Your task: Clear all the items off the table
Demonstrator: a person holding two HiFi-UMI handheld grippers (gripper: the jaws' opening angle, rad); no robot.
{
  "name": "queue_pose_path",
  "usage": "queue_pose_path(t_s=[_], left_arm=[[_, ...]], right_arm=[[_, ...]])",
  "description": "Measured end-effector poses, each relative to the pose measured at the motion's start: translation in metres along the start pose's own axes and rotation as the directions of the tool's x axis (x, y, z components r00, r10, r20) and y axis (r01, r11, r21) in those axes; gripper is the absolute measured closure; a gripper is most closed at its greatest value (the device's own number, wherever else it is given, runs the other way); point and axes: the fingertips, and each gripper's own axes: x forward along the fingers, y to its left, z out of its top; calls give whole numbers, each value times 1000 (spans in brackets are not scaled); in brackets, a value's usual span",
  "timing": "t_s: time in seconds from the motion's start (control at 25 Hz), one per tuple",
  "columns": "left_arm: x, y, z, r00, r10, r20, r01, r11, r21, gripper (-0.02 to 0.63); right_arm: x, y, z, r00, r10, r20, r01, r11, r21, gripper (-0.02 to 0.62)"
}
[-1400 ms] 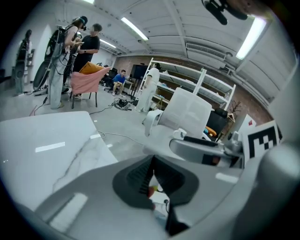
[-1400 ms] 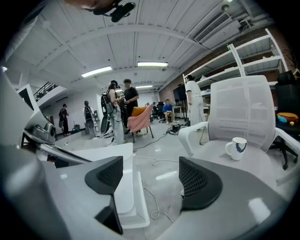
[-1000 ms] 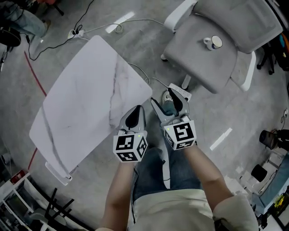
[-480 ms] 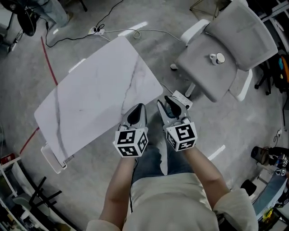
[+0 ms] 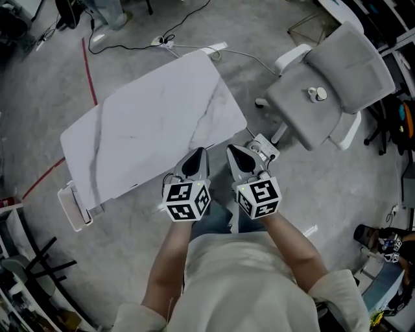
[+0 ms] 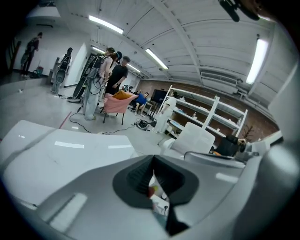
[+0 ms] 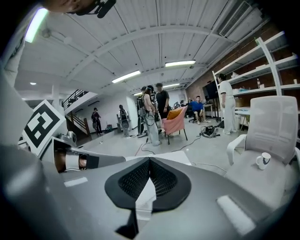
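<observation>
The right gripper (image 5: 231, 150) finishes closing, its pads meeting on nothing. The left gripper (image 5: 198, 153) stays pressed together, empty, off the table's (image 5: 142, 133) near corner. The tabletop is bare and the cup (image 5: 318, 94) rests on the chair (image 5: 295, 107), so clearing looks done.

This looks like a big lab or workshop hall. The floor (image 5: 337, 188) is bare grey concrete. In the head view, black cables (image 5: 188, 13) and a plug strip (image 5: 162, 41) lie on it at 12 o'clock, and a red line (image 5: 89, 65) runs at 11 o'clock. A white table (image 5: 149, 130) stands in the middle, and a grey office chair (image 5: 324, 97) is at 2 o'clock. Long lamps (image 7: 125, 76) hang under a curved roof. White shelves (image 6: 206, 105) stand by a brick wall (image 6: 262, 122). People (image 7: 154, 112) stand about wearing gear, and stairs (image 7: 77, 101) are at the far side.
</observation>
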Motion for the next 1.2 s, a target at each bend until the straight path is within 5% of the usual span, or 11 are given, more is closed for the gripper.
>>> queue_pose_path(t_s=[0.68, 1.2], left_arm=[[-116, 23, 14, 997, 51, 51, -52, 998, 23, 597], [-164, -1, 30, 989, 128, 72, -125, 992, -32, 597]], right_arm=[[-50, 111, 29, 993, 113, -35, -114, 993, -21, 597], [-93, 126, 52, 974, 206, -98, -207, 978, 2, 597]])
